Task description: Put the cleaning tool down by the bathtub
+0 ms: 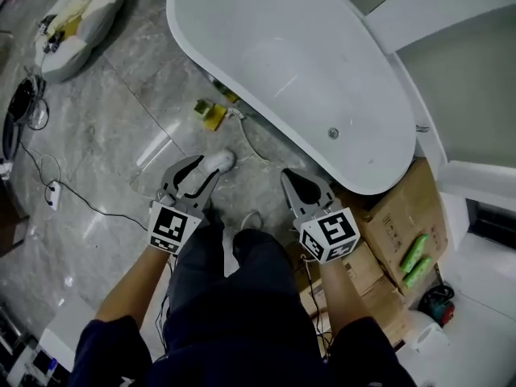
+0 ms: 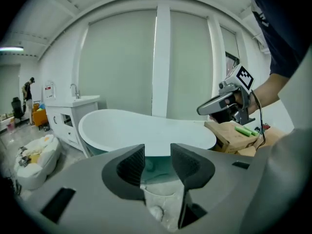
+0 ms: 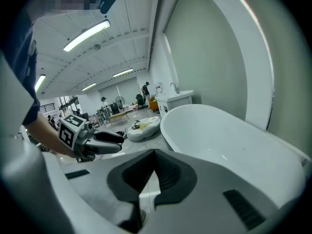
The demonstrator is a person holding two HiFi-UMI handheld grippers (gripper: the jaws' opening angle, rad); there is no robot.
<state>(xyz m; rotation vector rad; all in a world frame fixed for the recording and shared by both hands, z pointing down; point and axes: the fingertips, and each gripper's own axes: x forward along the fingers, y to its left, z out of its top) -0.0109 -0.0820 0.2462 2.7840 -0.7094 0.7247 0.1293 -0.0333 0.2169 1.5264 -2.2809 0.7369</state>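
A small yellow cleaning tool (image 1: 210,114) lies on the grey floor beside the white bathtub (image 1: 306,71), with a white cord trailing from it. Neither gripper touches it. My left gripper (image 1: 196,170) hangs over the floor short of the tub, just above a white shoe (image 1: 219,163). Its jaws stand apart with nothing between them (image 2: 157,155). My right gripper (image 1: 289,176) is level with it, near the tub's rounded end, with its jaws closed together and empty (image 3: 154,152). Each gripper shows in the other's view: the right gripper (image 2: 202,110) and the left gripper (image 3: 119,141).
Cardboard boxes (image 1: 403,216) carrying two green sticks (image 1: 415,256) stand at the right of the tub. A white cushion (image 1: 81,14) lies on the floor at far left, and cables (image 1: 48,188) run along the left. A white vanity (image 2: 73,116) stands behind the tub.
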